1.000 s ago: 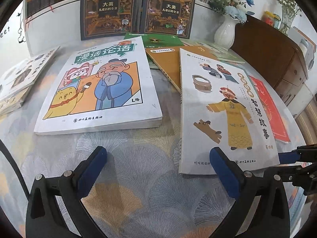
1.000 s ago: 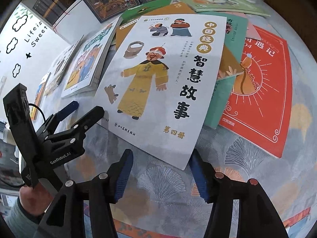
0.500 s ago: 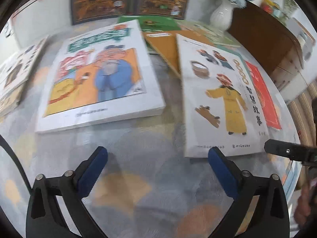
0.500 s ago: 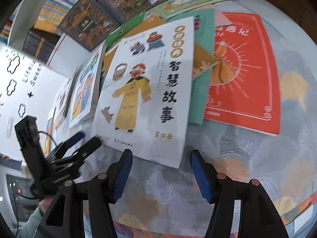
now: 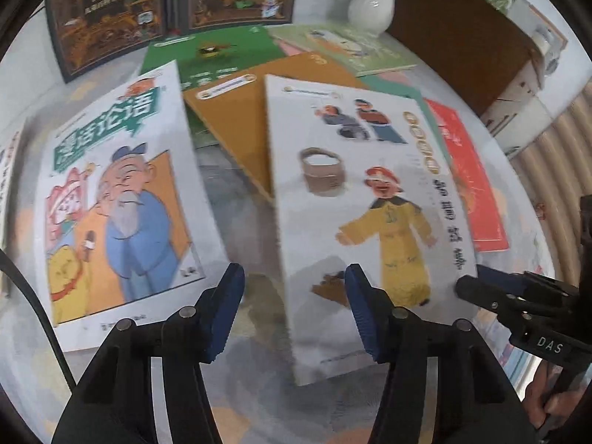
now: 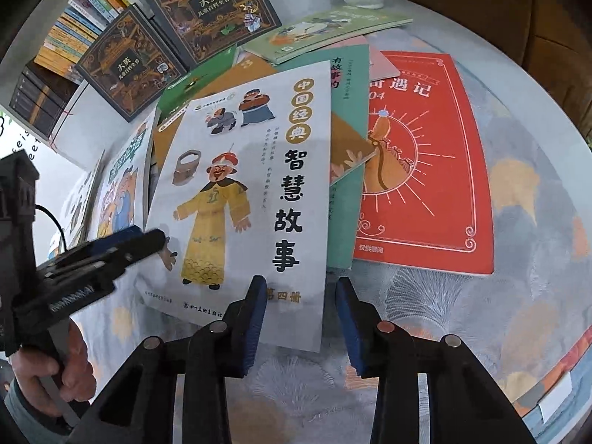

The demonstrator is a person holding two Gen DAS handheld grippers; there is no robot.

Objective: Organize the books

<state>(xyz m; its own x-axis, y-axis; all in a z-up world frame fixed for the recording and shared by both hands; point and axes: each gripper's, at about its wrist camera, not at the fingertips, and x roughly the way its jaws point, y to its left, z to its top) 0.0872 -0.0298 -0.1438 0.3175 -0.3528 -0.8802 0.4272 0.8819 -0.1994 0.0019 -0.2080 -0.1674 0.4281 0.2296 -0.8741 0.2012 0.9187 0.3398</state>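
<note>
The table (image 6: 518,222), covered in a pale cloth with a fan-leaf pattern, carries a loose spread of books. The white storybook with the yellow-robed figure (image 6: 240,199) lies on top of the pile, near the table's front edge. It overlaps an orange book (image 5: 266,118) and a teal book (image 6: 347,192) beneath it. A red book with a sunburst cover (image 6: 425,162) lies flat just to its right, partly under the teal one. To the left, apart from the pile, lies a white comic book showing a bearded man in blue (image 5: 118,199). A green book (image 5: 222,51) and a pale green booklet (image 6: 325,29) lie further back. Two dark encyclopedia volumes (image 6: 166,37) stand leaning against the rear wall, beside a white vase (image 5: 370,7). A brown cabinet (image 5: 462,44) stands behind the table on the right.

The left gripper (image 5: 294,307) points steeply downward over the storybook's lower left corner. Its jaws are closing; the right finger sits over the cover and the left finger over bare cloth, so the book's left edge lies between them, with no pad pressing on it. A hand (image 6: 66,362) grasps its handle.

The right gripper (image 6: 301,318) also points steeply downward, at the storybook's lower right corner. Its jaws are closing; the corner lies between the blue pads (image 6: 255,325), and contact cannot be confirmed.
</note>
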